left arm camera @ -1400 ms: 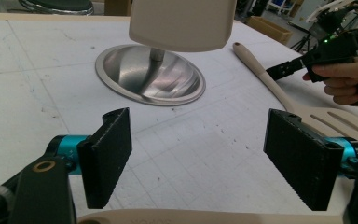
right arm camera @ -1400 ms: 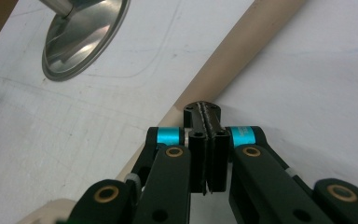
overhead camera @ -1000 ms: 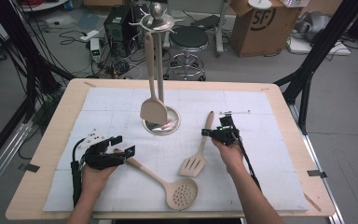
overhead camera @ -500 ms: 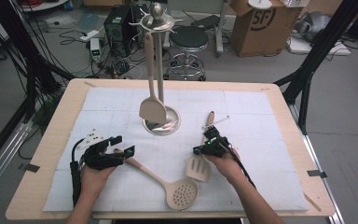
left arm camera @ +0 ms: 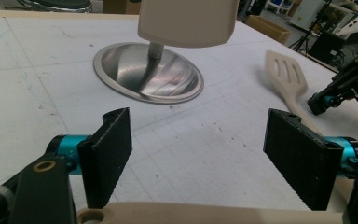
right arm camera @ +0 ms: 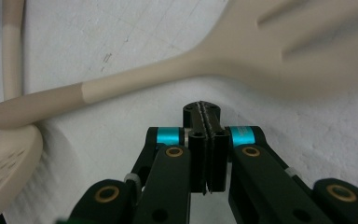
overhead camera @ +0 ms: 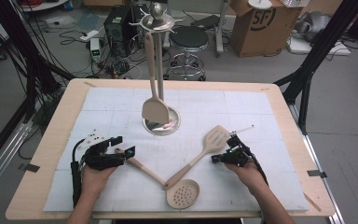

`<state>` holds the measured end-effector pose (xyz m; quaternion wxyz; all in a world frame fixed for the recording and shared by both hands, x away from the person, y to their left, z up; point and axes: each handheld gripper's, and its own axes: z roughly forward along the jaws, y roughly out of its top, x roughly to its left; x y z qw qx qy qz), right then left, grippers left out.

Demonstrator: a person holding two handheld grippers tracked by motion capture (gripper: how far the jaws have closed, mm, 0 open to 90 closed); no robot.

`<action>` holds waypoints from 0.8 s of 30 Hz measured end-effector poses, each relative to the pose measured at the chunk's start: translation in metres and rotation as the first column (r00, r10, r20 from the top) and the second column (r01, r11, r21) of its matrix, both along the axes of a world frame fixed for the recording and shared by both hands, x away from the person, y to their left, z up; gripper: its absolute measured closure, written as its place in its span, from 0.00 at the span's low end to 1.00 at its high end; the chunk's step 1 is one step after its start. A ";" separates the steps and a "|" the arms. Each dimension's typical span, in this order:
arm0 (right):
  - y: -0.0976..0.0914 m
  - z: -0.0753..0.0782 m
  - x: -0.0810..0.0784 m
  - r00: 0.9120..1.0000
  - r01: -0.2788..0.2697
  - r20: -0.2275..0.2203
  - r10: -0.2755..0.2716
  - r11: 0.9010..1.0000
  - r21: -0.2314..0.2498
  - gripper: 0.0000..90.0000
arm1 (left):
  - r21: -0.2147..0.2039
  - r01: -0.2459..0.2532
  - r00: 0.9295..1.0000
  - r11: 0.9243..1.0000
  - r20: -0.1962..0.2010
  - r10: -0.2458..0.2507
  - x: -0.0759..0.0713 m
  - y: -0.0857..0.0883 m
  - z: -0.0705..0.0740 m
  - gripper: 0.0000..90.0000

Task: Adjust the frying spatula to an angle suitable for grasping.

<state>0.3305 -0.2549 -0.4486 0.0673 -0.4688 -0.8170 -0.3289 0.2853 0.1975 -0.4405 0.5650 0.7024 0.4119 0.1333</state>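
A beige slotted spatula [overhead camera: 216, 136] [left arm camera: 284, 74] [right arm camera: 261, 51] lies slantwise on the white mat, head toward the back right. Its handle end touches a beige perforated skimmer [overhead camera: 182, 193] [right arm camera: 4, 158]. My right gripper [overhead camera: 215, 159] [right arm camera: 204, 108] [left arm camera: 314, 105] is shut with nothing in it, its tip just beside the spatula's neck. My left gripper [overhead camera: 123, 145] [left arm camera: 198, 140] stands wide open at the far end of the skimmer's handle [left arm camera: 214, 215], which lies across the jaws' base without being pressed. A solid beige turner [overhead camera: 154, 110] [left arm camera: 186, 21] hangs on the metal stand [overhead camera: 170, 125] [left arm camera: 135, 70].
The white mat [overhead camera: 112, 107] covers most of the wooden table [overhead camera: 60, 135]. Behind the far edge, on the floor, are a stool [overhead camera: 186, 39], a cardboard box [overhead camera: 256, 28] and cables. Black frame legs [overhead camera: 307, 74] stand at both sides.
The slotted spatula has swung round: its head, earlier near the front, now points to the back right. My right gripper came nearer the front edge. The left gripper has not moved.
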 end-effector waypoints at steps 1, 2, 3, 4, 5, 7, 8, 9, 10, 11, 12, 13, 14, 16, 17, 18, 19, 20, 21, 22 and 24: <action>0.001 0.000 0.000 1.000 -0.005 0.002 0.005 1.000 -0.003 1.00 | 0.000 -0.002 1.000 1.000 -0.001 0.002 0.000 0.000 0.000 0.27; 0.002 0.001 0.000 1.000 -0.007 0.001 0.007 1.000 -0.007 1.00 | 0.004 -0.002 1.000 1.000 -0.001 0.002 0.000 0.000 0.000 0.27; 0.003 0.001 0.000 1.000 -0.017 0.002 0.017 1.000 -0.003 1.00 | 0.001 -0.003 1.000 1.000 -0.002 0.003 0.000 0.000 0.000 0.27; 0.005 0.001 -0.001 1.000 -0.024 -0.001 0.024 1.000 -0.001 1.00 | 0.004 -0.006 1.000 1.000 -0.001 0.006 0.000 0.001 0.000 0.27; 0.008 0.001 -0.002 0.999 -0.047 0.000 0.047 0.999 0.006 1.00 | 0.002 -0.007 1.000 1.000 -0.002 0.007 0.000 0.001 0.000 0.27; 0.016 0.002 -0.005 0.996 -0.088 -0.008 0.088 0.996 0.034 1.00 | 0.003 -0.006 1.000 1.000 -0.001 0.006 0.000 0.001 -0.001 0.27; 0.021 0.002 -0.006 0.994 -0.110 -0.011 0.110 0.993 0.046 1.00 | 0.003 -0.006 1.000 1.000 -0.002 0.006 0.000 0.001 -0.001 0.27; 0.027 0.001 -0.007 0.990 -0.138 -0.015 0.139 0.989 0.055 1.00 | 0.004 -0.005 1.000 1.000 -0.001 0.005 0.001 0.001 -0.001 0.27; 0.033 0.000 -0.008 0.986 -0.166 -0.024 0.167 0.984 0.061 1.00 | 0.002 -0.003 1.000 1.000 -0.002 0.003 0.000 0.000 -0.001 0.27; 0.040 0.000 -0.009 0.981 -0.192 -0.025 0.194 0.979 0.060 1.00 | 0.001 -0.005 1.000 1.000 -0.003 0.005 0.000 0.000 0.000 0.27; 0.047 -0.002 -0.009 0.976 -0.216 -0.027 0.217 0.975 0.058 1.00 | 0.001 -0.006 1.000 1.000 0.000 0.006 0.000 0.000 0.000 0.27; 0.054 -0.002 -0.009 0.973 -0.228 -0.035 0.230 0.972 0.050 0.99 | 0.000 -0.005 1.000 1.000 0.000 0.005 0.000 0.001 0.000 0.27; 0.057 -0.002 -0.008 0.972 -0.231 -0.030 0.232 0.972 0.045 0.99 | -0.002 -0.007 1.000 1.000 0.000 0.007 0.000 0.001 0.000 0.27; 0.061 -0.001 -0.005 0.973 -0.227 -0.032 0.229 0.973 0.044 0.99 | -0.003 -0.010 1.000 1.000 0.001 0.010 0.000 0.002 0.000 0.27; 0.063 -0.001 -0.003 0.974 -0.224 -0.032 0.225 0.973 0.047 0.99 | -0.005 -0.010 1.000 1.000 0.001 0.010 0.000 0.002 0.000 0.27; 0.066 -0.002 -0.002 0.975 -0.219 -0.028 0.220 0.975 0.048 0.99 | -0.003 -0.008 1.000 1.000 0.002 0.008 0.000 0.002 0.000 0.27; 0.068 -0.001 -0.001 0.976 -0.214 -0.028 0.216 0.976 0.046 0.99 | -0.003 -0.008 1.000 1.000 0.002 0.008 0.000 0.001 0.000 0.27; 0.071 -0.002 0.001 0.977 -0.209 -0.024 0.211 0.977 0.047 0.99 | -0.002 -0.007 1.000 1.000 0.003 0.007 0.000 0.001 0.000 0.27; 0.072 -0.002 0.002 0.978 -0.207 -0.026 0.208 0.977 0.046 0.99 | -0.001 -0.007 1.000 1.000 0.004 0.007 0.000 0.002 0.001 0.27; 0.075 -0.001 0.003 0.979 -0.199 -0.023 0.200 0.979 0.044 0.99 | -0.001 -0.007 1.000 1.000 0.004 0.007 0.000 0.002 0.001 0.27; 0.079 -0.002 0.007 0.984 -0.179 0.006 0.179 0.983 0.046 0.99 | -0.004 -0.009 1.000 1.000 0.002 0.009 0.000 0.002 0.001 0.27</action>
